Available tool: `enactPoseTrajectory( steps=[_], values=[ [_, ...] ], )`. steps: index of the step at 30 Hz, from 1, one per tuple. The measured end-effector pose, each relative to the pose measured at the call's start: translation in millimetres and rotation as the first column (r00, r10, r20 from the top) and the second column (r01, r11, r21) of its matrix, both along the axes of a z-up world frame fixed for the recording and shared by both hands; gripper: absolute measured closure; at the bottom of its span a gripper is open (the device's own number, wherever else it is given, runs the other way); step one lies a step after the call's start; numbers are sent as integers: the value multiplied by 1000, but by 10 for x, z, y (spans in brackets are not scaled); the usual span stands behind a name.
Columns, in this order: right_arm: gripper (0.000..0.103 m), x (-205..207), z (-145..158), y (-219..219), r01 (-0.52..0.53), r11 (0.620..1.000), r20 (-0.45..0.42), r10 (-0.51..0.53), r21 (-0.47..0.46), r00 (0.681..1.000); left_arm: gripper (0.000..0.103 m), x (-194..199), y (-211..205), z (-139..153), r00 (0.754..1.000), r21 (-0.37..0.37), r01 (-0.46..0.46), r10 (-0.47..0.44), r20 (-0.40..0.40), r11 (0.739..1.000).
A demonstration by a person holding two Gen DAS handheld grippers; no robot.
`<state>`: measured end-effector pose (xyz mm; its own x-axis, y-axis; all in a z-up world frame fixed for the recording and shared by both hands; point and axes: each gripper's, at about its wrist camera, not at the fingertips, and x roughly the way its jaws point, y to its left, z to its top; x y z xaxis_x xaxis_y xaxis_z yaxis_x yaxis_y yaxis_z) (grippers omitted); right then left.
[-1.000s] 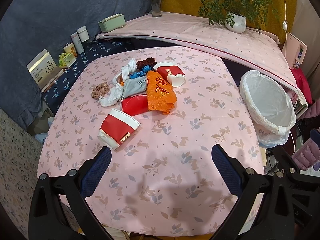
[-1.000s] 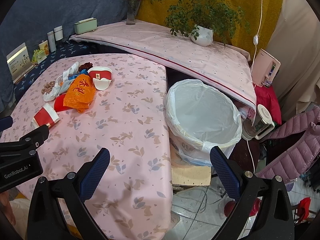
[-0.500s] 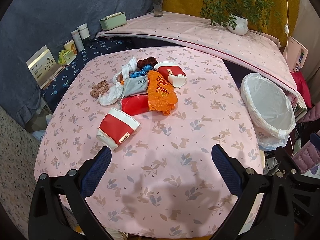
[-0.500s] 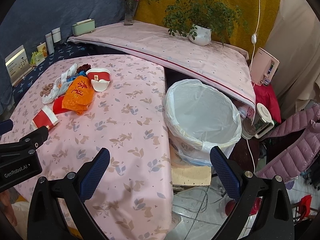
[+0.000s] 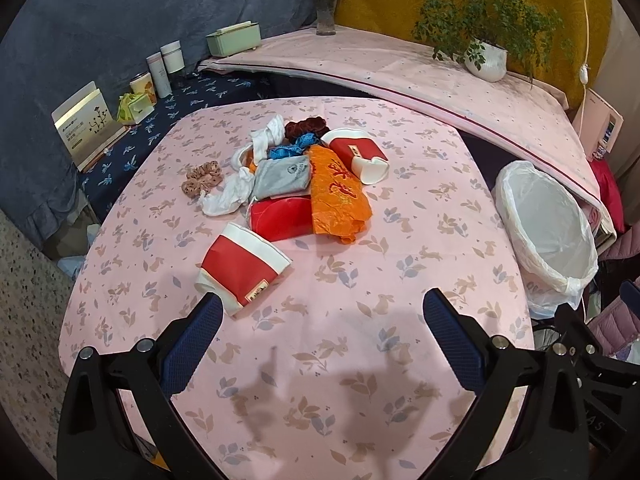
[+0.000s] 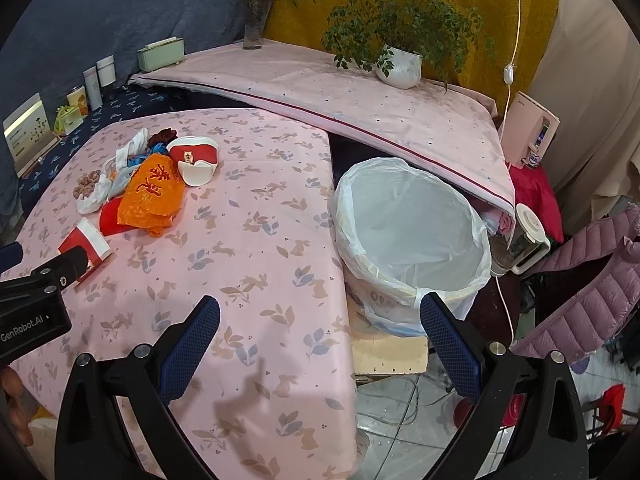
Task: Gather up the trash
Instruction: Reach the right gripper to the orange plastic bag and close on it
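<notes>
A pile of trash lies on the pink tablecloth (image 5: 400, 240): a red-and-white paper cup (image 5: 240, 268) nearest me, an orange plastic bag (image 5: 338, 196), a red wrapper (image 5: 280, 216), a second red-and-white cup (image 5: 360, 154), white crumpled paper (image 5: 228, 198) and a grey pouch (image 5: 282, 176). A bin lined with a white bag (image 5: 546, 236) stands off the table's right edge; it also shows in the right wrist view (image 6: 408, 236). My left gripper (image 5: 322, 320) is open, just short of the near cup. My right gripper (image 6: 318, 320) is open over the table's right edge.
A scrunchie (image 5: 200, 176) lies left of the pile. A raised pink shelf (image 5: 400, 64) behind holds a potted plant (image 5: 486, 62), a vase (image 5: 326, 12) and a green box (image 5: 234, 38). Boxes and cups (image 5: 160, 68) stand at the left. A purple jacket (image 6: 592, 280) hangs right.
Both grippers have drifted slightly; the left one has come a little closer to the near cup. Nothing was grasped or released.
</notes>
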<state>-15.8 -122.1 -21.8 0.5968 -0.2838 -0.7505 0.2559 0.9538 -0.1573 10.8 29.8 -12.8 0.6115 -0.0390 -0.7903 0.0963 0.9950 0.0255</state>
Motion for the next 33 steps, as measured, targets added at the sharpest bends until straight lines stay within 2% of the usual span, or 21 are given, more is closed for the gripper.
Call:
enactPoseTrajectory(
  steps=[7,12,21,33],
  values=[
    [7,179,-81,99,-6,1000,-1,6,12,1000,7,237,329,-165,998,-13,-51,51,-42,999],
    [7,330,-113,208,-7,1000,13,7,29,1000,7,351,506,-313,998,26,-23,25,-61,999],
    [7,660,-161,482,-44,997,24,43,63,999,7,559,753,-533,995,20,18,-16,-96,1000],
    [7,1168,-328,777,-76,986,-2,77,148,997,7,747,830,-818,978,-54,157,-163,-129,986]
  ],
)
